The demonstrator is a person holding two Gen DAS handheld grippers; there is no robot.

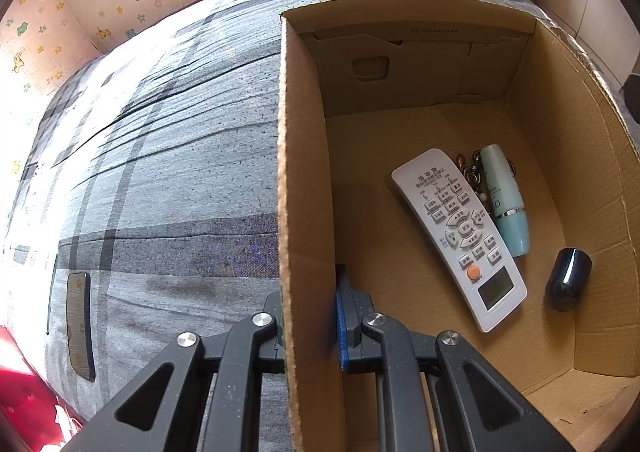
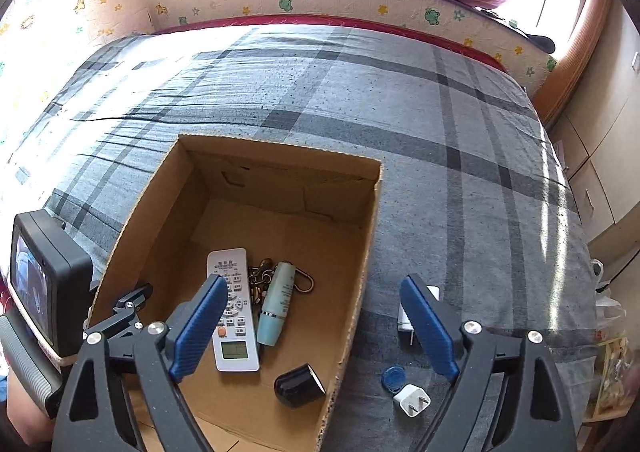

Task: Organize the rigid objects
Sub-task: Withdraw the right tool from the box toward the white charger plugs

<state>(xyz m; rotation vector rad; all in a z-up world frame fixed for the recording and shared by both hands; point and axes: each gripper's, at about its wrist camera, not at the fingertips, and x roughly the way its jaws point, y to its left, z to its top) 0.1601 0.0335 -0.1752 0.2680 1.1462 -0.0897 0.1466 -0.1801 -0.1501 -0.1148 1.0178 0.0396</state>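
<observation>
An open cardboard box (image 1: 304,172) stands on the bed. My left gripper (image 1: 310,336) is shut on its left wall, with one blue pad (image 1: 342,332) inside. On the box floor lie a white remote (image 1: 460,236), a teal bottle (image 1: 504,200), a keychain (image 1: 470,172) and a black cap (image 1: 568,278). My right gripper (image 2: 314,328) hovers open above the box's (image 2: 280,156) near right part, nothing between its fingers. Below it are the remote (image 2: 236,348), bottle (image 2: 276,304) and black cap (image 2: 298,384). The left gripper (image 2: 128,304) shows at the box's left wall.
On the grey plaid bedspread (image 2: 440,132), right of the box, lie a white charger plug (image 2: 412,400), a small blue round lid (image 2: 392,376) and a white item (image 2: 404,320) half hidden by my right finger. A dark phone (image 1: 80,328) lies left of the box. Wall padding borders the bed.
</observation>
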